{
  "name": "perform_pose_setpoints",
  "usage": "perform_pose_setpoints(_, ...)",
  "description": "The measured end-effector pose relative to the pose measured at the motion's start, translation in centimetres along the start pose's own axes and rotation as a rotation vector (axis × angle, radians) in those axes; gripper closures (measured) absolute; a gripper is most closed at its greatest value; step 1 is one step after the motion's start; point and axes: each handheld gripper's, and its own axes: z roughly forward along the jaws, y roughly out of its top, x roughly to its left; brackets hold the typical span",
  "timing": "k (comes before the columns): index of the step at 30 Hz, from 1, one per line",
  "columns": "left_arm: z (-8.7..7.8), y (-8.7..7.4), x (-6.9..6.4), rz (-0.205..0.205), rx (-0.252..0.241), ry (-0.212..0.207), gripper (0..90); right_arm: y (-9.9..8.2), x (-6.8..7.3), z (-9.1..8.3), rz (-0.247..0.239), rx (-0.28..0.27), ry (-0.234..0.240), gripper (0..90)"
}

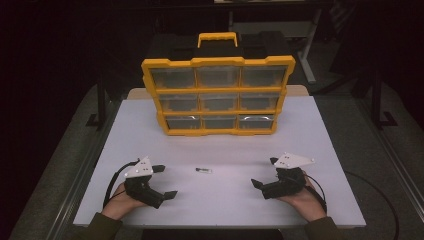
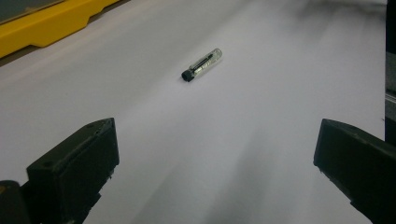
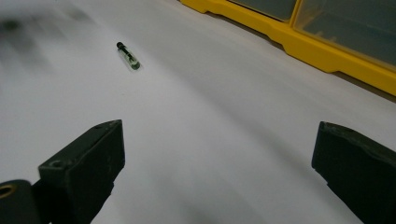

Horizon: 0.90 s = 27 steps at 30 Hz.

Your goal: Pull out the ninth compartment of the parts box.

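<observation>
No readable text, label, brand, number or sign anywhere: not on any drawer front, nor on anything lying loose.

White table (image 1: 320, 150), dark dim room, grey carpeted floor (image 1: 50, 170), metal frame legs (image 1: 101, 100) behind

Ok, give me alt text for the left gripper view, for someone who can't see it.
A small clear vial with a black cap lies on its side on the white table, ahead of the left gripper, whose two black jaws stand wide apart with nothing between them. The yellow edge of a drawer organizer crosses the upper left corner.
</observation>
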Motion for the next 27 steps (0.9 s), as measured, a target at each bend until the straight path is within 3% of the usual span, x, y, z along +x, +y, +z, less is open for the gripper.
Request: perform_pose_setpoints(27, 0.1, 0.0, -0.2, -0.012, -0.001, -0.009, 0.0, 1.1, -0.4, 1.1, 0.015, -0.015, 0.012, 1.9)
